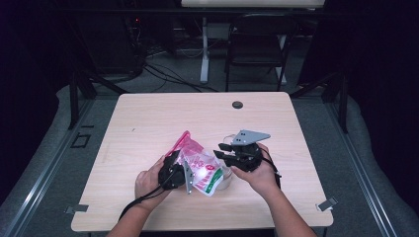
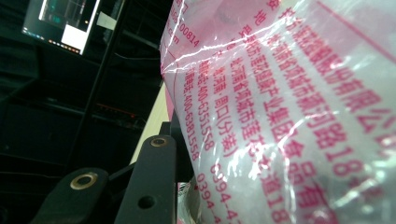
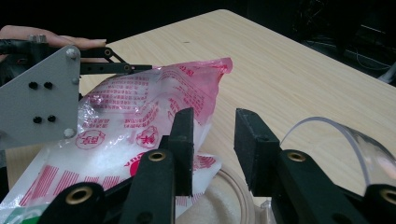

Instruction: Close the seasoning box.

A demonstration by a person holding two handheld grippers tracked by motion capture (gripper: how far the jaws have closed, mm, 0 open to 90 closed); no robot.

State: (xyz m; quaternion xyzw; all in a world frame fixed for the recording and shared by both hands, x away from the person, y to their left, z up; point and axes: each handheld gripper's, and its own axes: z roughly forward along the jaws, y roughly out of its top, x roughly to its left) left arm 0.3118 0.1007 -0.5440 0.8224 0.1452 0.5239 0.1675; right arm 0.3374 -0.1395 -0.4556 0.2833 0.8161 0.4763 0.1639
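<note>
The bag (image 1: 200, 168) is the landmark here. It is a clear plastic bag with pink writing and white grains inside. It sits low and near the middle of the worktop (image 1: 148, 123), tipped up, with its pink top edge pointing away from the person.

Just left of the bag is the left hand (image 1: 148, 182). It holds the left gripper (image 1: 179, 167), which presses against the bag's left side. In the left gripper view, the bag (image 2: 289, 112) lies right up against one black jaw, with the pink writing very close. The other jaw is hidden behind the bag, so the gripper looks clamped on the bag.

At the bag's lower right corner sits a clear cup (image 1: 226, 178). It holds something white. In the right gripper view, the cup's rim (image 3: 327, 126) curves up beside the right jaw, and the bag (image 3: 140, 121) leans over the cup's near edge.

Right of the bag is the right gripper (image 1: 221, 149), held in the right hand (image 1: 262, 175). It points toward the bag. In the right gripper view, its two jaws stand apart with a gap between them, and nothing is pinched there. The gripper (image 3: 212, 149) hangs above the cup, just beside the bag.
</note>
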